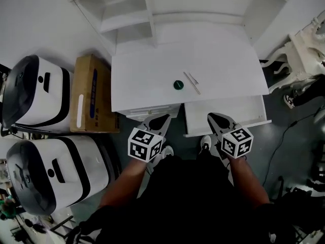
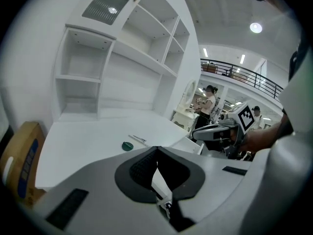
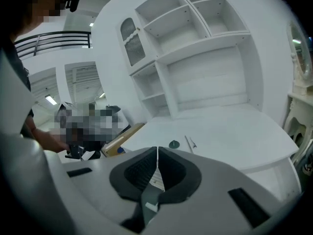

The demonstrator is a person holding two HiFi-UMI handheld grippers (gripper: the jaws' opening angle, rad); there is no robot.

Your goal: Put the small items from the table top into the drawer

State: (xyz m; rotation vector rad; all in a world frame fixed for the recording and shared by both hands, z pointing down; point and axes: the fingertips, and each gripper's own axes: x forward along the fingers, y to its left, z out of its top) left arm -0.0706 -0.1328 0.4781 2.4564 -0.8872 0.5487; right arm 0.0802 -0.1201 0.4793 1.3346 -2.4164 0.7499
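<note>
Where the floor shows at the far left of the head view, two white-and-black cases [image 1: 38, 90] are stood one in front of the other. A cardboard box [image 1: 91, 93] is set against the left side of the white worktop [image 1: 152, 65].

The left hand-held gripper [image 1: 158, 120] is held just in front of the worktop's front edge, pointing toward it. In the left gripper view its jaws [image 2: 157, 150] are seen closed tip to tip, with nothing gripped between them.

A small green disc [image 1: 178, 85] is laid flat on the worktop, ahead of that hand-held gripper and a little to its right, well apart from the jaw tips. In the left gripper view the disc [image 2: 127, 146] is seen just above and to the left of the closed tips.

Two thin pale sticks [image 1: 192, 82] are laid just to the right of the disc, near it but not touching it. What they are cannot be told.

Below the right half of the worktop a white drawer [image 1: 228, 132] is pulled open. The right hand-held gripper [image 1: 219, 121] is held over its front edge. Its jaws [image 3: 157, 151] are likewise pressed together on nothing.

From this hand-held gripper the disc [image 3: 174, 144] and the sticks [image 3: 190, 142] are found ahead on the worktop, beyond the drawer and well clear of the jaws.
</note>
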